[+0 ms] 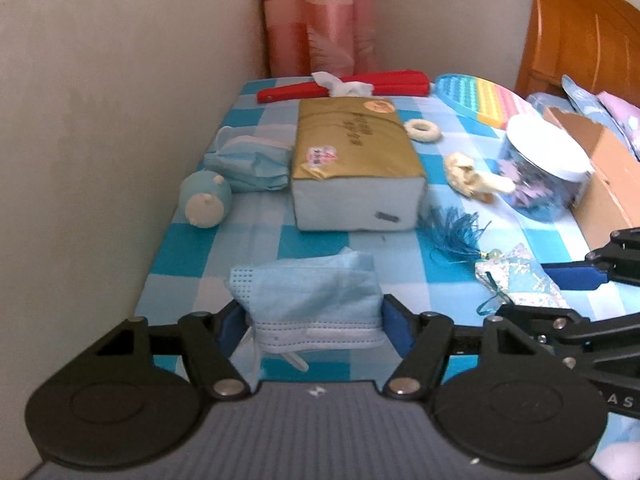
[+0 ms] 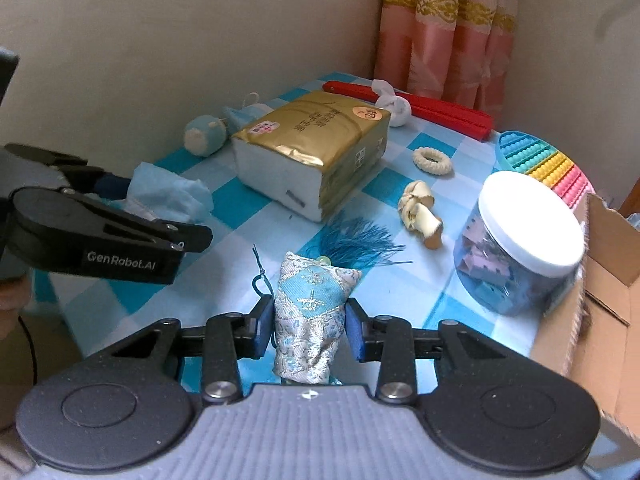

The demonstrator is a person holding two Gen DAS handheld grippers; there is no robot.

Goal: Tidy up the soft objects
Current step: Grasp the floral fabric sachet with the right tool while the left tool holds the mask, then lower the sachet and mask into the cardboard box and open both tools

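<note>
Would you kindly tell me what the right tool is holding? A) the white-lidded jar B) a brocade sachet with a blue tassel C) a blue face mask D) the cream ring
B: in the right wrist view the right tool has its pads pressed on the brocade sachet, with the tassel trailing ahead.

Two masks — one sachet.

A home bedroom: wooden headboard, pink curtains, household clutter on a checked tablecloth.
</note>
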